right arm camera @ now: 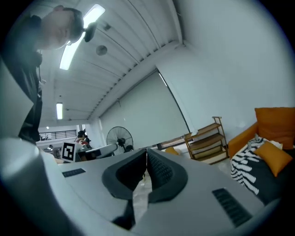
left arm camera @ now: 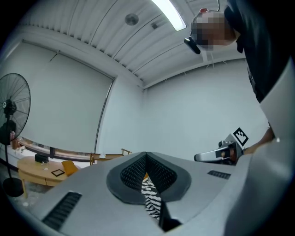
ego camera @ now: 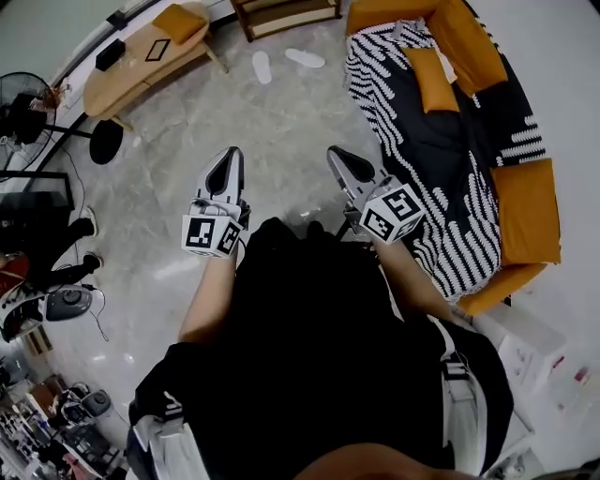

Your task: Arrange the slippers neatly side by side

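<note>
Your left gripper (ego camera: 226, 171): jaws together, nothing between them.
Your right gripper (ego camera: 343, 161): jaws together, nothing between them.
Slippers (ego camera: 262, 67): two, white, on the floor, apart, well ahead of you.

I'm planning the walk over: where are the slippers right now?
Head view, top centre: one slipper and the other slipper lie apart on the floor just below the wooden shelf, between the oval table and the sofa.

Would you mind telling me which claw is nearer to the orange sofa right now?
Right. The right claw is held just beside the blanket-covered edge of the sofa; the left claw is farther off, on the side toward the wooden table.
</note>
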The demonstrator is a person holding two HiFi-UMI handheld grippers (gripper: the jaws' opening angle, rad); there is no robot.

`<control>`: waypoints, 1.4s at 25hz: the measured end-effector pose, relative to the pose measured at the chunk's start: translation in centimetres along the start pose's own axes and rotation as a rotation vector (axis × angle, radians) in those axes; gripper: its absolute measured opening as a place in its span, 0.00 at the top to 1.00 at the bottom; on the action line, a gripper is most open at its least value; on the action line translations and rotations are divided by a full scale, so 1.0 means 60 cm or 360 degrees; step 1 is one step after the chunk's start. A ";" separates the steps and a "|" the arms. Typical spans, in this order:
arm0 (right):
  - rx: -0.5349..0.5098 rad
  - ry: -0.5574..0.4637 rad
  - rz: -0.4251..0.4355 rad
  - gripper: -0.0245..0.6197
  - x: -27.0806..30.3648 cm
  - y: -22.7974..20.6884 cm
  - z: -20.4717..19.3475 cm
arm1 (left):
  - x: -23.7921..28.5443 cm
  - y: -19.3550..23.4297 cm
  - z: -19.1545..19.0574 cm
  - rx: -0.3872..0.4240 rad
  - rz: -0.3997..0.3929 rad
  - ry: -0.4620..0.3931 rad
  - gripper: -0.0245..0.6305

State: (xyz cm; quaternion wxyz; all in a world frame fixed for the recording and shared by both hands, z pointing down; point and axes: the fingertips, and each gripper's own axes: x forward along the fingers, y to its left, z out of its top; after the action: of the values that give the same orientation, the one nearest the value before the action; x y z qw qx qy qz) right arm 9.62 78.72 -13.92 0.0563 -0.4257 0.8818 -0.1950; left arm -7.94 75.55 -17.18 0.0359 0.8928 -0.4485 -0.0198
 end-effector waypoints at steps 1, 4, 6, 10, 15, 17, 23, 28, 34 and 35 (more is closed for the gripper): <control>0.0041 0.0012 -0.0044 0.91 0.000 -0.016 -0.006 | 0.002 -0.002 -0.004 -0.0001 -0.0008 0.0014 0.94; 0.0099 0.0045 -0.0107 0.91 0.021 -0.050 -0.019 | 0.008 0.006 -0.029 -0.0047 -0.0034 0.0076 0.94; 0.0103 0.0055 -0.0097 0.91 0.047 -0.063 -0.018 | 0.015 0.014 -0.040 -0.0153 -0.0089 0.0056 0.94; 0.0069 0.0059 -0.0011 0.91 0.108 -0.063 0.008 | 0.049 0.041 -0.045 -0.0324 -0.0178 -0.0066 0.94; -0.0021 0.0088 0.0025 0.91 0.186 -0.107 0.046 | 0.128 0.131 -0.058 -0.0398 -0.0050 -0.0083 0.94; -0.0015 0.0108 -0.0026 0.91 0.220 -0.141 0.061 | 0.159 0.168 -0.048 -0.0443 -0.0044 -0.0121 0.94; -0.0065 0.0122 0.0048 0.91 0.336 -0.166 0.119 | 0.236 0.278 -0.005 -0.0515 -0.0039 -0.0249 0.94; -0.0074 0.0137 -0.0008 0.91 0.410 -0.207 0.142 | 0.303 0.347 0.026 -0.0476 -0.0099 -0.0305 0.94; -0.0074 0.0066 -0.0089 0.91 0.464 -0.254 0.179 | 0.383 0.433 0.012 -0.0639 -0.0031 -0.0232 0.94; -0.0074 0.0064 -0.0100 0.91 0.468 -0.264 0.181 | 0.394 0.436 0.022 -0.0628 -0.0045 -0.0248 0.94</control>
State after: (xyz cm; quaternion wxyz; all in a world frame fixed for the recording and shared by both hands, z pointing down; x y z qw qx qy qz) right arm 6.32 44.94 -15.83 0.0224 -0.4505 0.8732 -0.1846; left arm -14.80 40.94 -16.41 0.1748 0.8705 -0.4248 -0.1767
